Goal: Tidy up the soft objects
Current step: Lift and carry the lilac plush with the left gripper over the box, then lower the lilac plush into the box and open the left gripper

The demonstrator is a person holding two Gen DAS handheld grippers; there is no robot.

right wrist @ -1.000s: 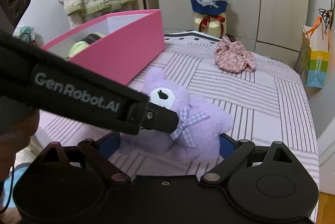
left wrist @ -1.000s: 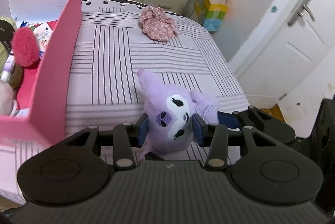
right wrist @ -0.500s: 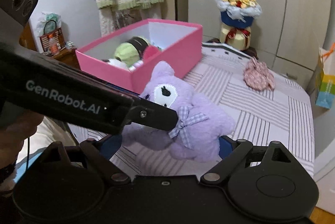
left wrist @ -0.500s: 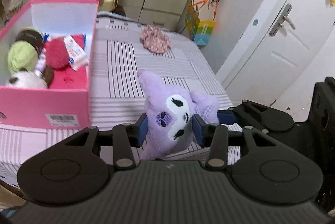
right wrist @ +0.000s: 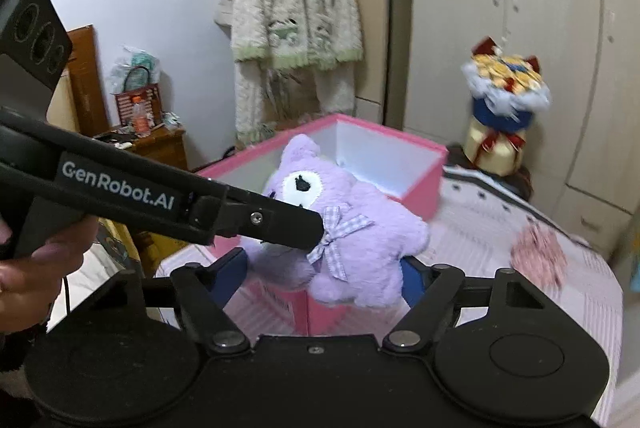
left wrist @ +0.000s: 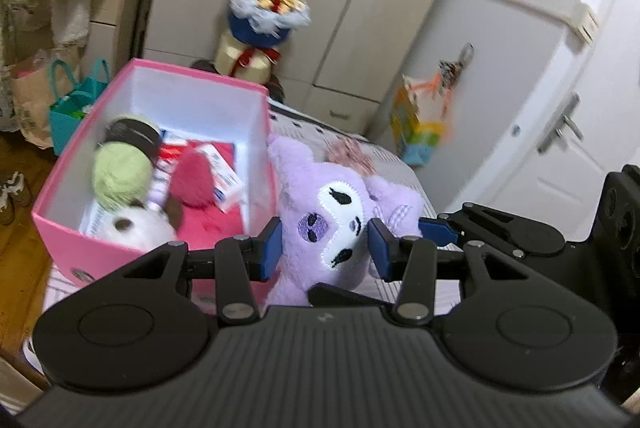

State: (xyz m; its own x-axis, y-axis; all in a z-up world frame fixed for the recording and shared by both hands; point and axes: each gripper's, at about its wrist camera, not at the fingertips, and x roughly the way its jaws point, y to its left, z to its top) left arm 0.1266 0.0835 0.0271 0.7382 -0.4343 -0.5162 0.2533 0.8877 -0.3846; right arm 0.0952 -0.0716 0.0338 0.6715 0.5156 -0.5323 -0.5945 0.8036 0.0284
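A purple plush (left wrist: 332, 212) with a white face and a checked bow hangs in the air beside the open pink box (left wrist: 200, 78). My left gripper (left wrist: 325, 248) is shut on its head, one blue pad at each cheek. My right gripper (right wrist: 322, 276) has its jaws closing on the plush's body (right wrist: 360, 240), and both pads lie against its sides. The left gripper's finger (right wrist: 280, 224) crosses the right wrist view onto the plush's neck. Several soft things lie in the box: a green ball (left wrist: 120, 176), a red pompom (left wrist: 192, 180) and a white plush (left wrist: 132, 228).
A pink floral cloth (right wrist: 538, 252) lies on the striped bed (right wrist: 480, 228) to the right. A bouquet in a blue pot (right wrist: 504, 100) stands behind the bed by the wardrobe. A cardigan (right wrist: 292, 12) hangs on the wall, and bags (left wrist: 72, 100) stand on the floor left of the box.
Both grippers have risen with the plush, lifting it off the bed and over toward the pink box. The right jaws have narrowed around its body.
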